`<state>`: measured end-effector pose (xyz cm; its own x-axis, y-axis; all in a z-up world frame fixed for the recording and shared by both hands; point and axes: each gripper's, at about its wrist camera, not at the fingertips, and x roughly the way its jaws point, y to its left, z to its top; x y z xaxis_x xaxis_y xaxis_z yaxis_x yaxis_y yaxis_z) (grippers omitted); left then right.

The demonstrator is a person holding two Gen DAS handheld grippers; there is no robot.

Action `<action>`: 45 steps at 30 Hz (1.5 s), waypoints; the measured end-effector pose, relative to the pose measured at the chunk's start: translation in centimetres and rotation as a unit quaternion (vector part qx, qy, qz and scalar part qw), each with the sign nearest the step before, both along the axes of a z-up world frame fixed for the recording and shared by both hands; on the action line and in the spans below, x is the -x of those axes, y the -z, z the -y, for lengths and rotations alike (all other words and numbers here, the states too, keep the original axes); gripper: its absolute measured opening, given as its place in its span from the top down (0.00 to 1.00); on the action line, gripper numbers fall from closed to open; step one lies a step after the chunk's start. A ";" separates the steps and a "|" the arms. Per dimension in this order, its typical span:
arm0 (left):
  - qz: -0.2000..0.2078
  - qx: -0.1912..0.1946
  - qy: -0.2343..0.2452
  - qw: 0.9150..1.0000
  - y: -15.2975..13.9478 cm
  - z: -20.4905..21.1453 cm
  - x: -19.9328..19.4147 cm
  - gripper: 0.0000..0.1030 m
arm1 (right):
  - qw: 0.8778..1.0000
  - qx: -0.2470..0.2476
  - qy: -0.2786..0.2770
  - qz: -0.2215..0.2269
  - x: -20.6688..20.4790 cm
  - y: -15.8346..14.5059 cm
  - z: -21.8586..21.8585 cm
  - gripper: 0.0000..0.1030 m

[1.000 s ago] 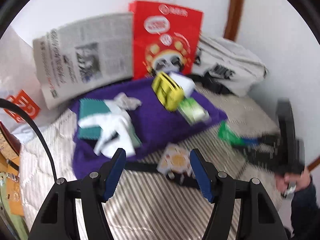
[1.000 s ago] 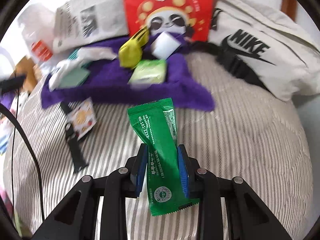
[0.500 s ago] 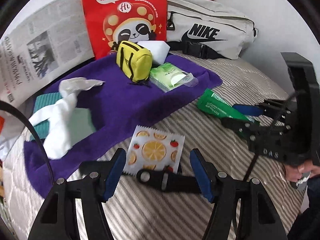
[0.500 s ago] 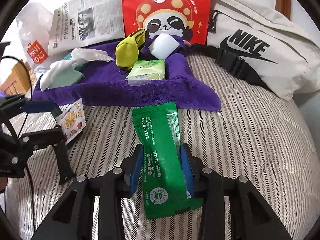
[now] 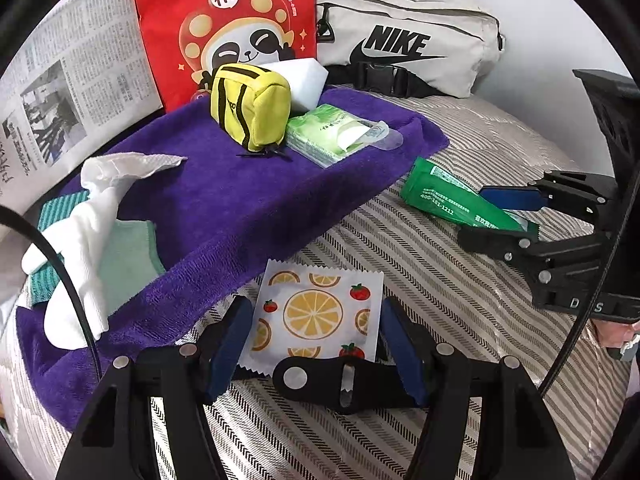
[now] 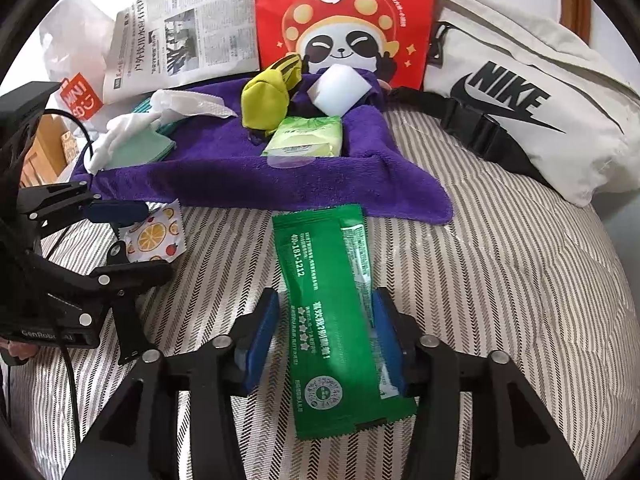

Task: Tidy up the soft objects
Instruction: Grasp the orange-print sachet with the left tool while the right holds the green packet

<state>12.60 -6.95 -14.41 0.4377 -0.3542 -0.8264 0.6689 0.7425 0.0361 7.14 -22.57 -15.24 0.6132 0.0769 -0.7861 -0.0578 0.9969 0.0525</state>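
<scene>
A green packet (image 6: 332,312) lies flat on the striped bed between the fingers of my right gripper (image 6: 324,336), whose jaws stand open on either side of it; the packet also shows in the left wrist view (image 5: 448,196). My left gripper (image 5: 316,344) is open around a white sachet printed with oranges (image 5: 316,312), which also shows in the right wrist view (image 6: 154,236), lying partly over a black strap (image 5: 340,376). A purple towel (image 5: 224,200) holds a yellow pouch (image 5: 250,104), a green tissue pack (image 5: 332,136), a white sponge (image 6: 340,90), white gloves (image 5: 88,232) and teal cloths.
A red panda bag (image 6: 344,20), a newspaper (image 5: 68,80) and a beige Nike waist bag (image 6: 532,108) stand behind the towel. A white plastic bag (image 6: 76,60) and a wooden piece are at the far left.
My right gripper has opened and the green packet now lies on the bed. My left gripper has moved forward, down to the orange sachet.
</scene>
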 end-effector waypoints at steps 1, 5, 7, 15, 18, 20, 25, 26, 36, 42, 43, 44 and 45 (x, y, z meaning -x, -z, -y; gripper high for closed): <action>-0.001 0.003 0.004 1.000 0.0 0.0 0.0 0.39 | 1.000 0.003 0.000 0.000 0.0 0.0 -0.1 0.50; 0.008 0.001 0.015 1.000 -0.1 0.2 0.6 0.51 | 1.000 0.003 0.000 0.000 0.0 0.0 -0.1 0.50; 0.013 -0.001 0.021 1.000 -0.3 0.1 1.0 0.54 | 1.000 0.002 0.000 0.000 0.0 0.1 -0.1 0.50; -0.034 0.049 -0.009 0.998 -0.7 -2.9 0.6 0.92 | 1.000 0.000 -0.002 0.000 0.0 0.1 -0.2 0.48; -0.046 0.062 -0.018 0.997 -0.6 -3.4 0.4 0.90 | 1.000 -0.001 -0.003 0.000 0.0 0.1 -0.3 0.47; -0.045 0.058 -0.020 0.997 -0.5 -3.2 0.5 0.87 | 1.000 -0.002 -0.004 0.000 0.0 0.1 -0.3 0.47; -0.050 0.041 0.014 0.998 -0.4 -1.3 1.4 0.35 | 1.000 -0.002 -0.003 0.000 0.0 0.1 -0.3 0.47; -0.040 0.023 0.022 0.999 -0.2 -0.6 1.8 0.33 | 1.000 -0.003 -0.003 0.001 0.0 0.1 -0.3 0.47; 0.007 -0.015 0.053 0.998 -0.2 0.8 2.0 0.59 | 1.000 -0.006 -0.003 0.001 0.0 0.1 -0.4 0.47; 0.022 -0.009 0.041 0.999 -0.1 1.0 2.6 0.64 | 1.000 -0.007 -0.004 0.001 0.0 0.1 -0.4 0.45; 0.019 -0.005 0.039 0.999 -0.1 0.9 2.7 0.65 | 1.000 -0.007 -0.004 0.001 0.0 0.2 -0.5 0.45; 0.016 0.000 0.035 0.999 -0.1 0.7 2.7 0.67 | 1.000 -0.006 -0.004 0.001 0.0 0.2 -0.5 0.45; 0.012 0.006 0.031 0.999 -0.2 0.6 2.6 0.68 | 1.000 -0.007 -0.004 0.001 0.0 0.2 -0.4 0.45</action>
<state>9.97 -7.53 -14.22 0.4342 -0.3914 -0.8113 0.7125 0.7004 0.0434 7.10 -22.13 -15.41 0.6140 0.0925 -0.7839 -0.0661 0.9956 0.0657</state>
